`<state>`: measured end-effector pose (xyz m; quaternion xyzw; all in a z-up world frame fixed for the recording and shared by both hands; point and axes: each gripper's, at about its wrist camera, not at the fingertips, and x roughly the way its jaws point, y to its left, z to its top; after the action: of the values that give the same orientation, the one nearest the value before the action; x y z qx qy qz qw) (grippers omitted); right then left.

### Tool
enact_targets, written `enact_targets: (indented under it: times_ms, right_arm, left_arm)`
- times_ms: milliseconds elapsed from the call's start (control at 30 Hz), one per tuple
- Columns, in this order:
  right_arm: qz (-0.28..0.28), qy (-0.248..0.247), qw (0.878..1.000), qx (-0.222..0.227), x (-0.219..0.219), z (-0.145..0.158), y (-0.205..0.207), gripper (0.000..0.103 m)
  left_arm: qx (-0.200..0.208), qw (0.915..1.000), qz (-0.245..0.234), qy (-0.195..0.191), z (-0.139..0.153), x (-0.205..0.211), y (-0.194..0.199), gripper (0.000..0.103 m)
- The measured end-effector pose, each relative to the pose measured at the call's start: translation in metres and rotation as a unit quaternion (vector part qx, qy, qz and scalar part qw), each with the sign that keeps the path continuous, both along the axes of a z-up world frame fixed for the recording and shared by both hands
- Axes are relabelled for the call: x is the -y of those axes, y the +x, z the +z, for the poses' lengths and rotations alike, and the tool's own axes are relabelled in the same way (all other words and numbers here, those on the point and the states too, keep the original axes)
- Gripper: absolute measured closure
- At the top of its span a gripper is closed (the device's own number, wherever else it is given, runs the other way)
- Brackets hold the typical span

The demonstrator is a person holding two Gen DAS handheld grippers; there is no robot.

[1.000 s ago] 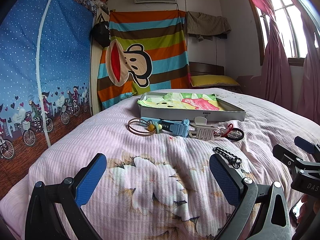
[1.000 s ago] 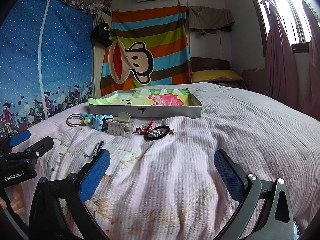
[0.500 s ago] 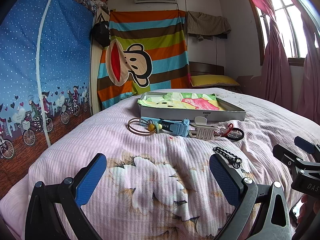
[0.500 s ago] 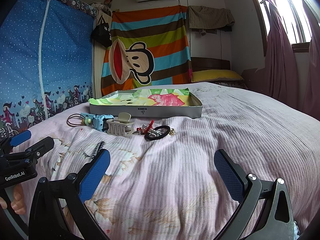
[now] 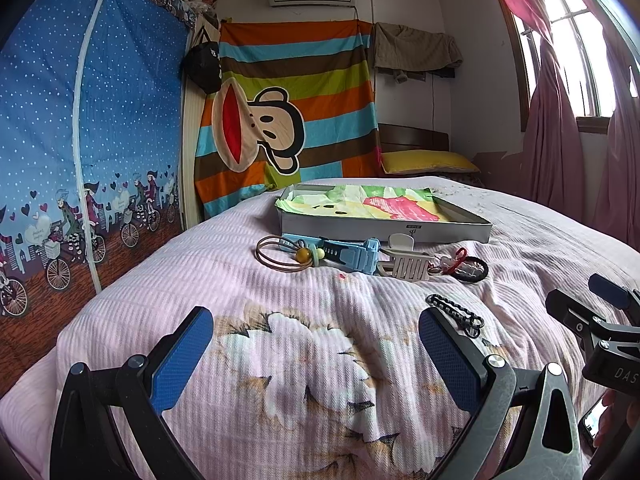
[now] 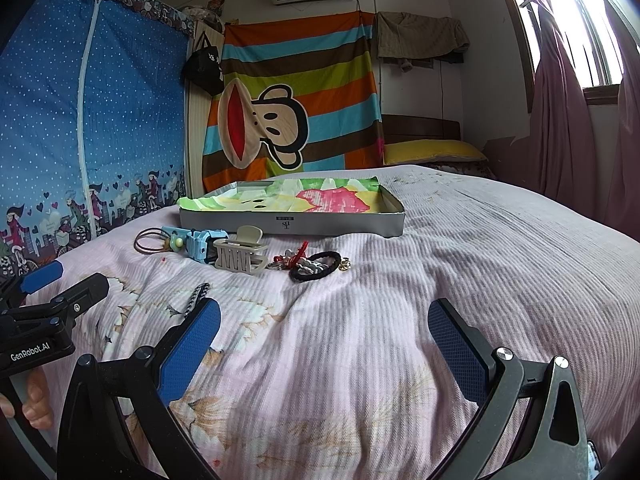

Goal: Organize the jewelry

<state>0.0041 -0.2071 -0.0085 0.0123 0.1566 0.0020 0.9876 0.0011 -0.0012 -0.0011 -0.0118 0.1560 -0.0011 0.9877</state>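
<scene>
Basically nothing sorted yet imo: left gripper (image 5: 316, 344) and right gripper (image 6: 324, 332) both gape wide w/ nothing held, black braided bracelet (image 5: 456, 312) by the left's right finger, other bits (cream plastic claw clip (image 6: 240, 256), black hair tie (image 6: 316, 267)) ahead, before the shallow grey cardboard tray (image 6: 292, 225).

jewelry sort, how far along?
Nothing looks done: the shallow grey box holds only its colourful liner. Nothing in hand: left gripper and right gripper are open and empty. Left on the pink bedspread: brown hair ties, blue watch, beige claw clip, black hair tie, black chain bracelet.
</scene>
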Motion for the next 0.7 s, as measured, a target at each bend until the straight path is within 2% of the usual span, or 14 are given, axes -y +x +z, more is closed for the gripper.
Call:
enact_targets:
  times_ms: [700]
  right_arm:
    - [0.004,0.002,1.000,0.005,-0.0016,0.0029,0.0004,0.001]
  left_arm:
    - [-0.001,1.0000,0.004,0.000,-0.0019,0.0021,0.0011,0.000]
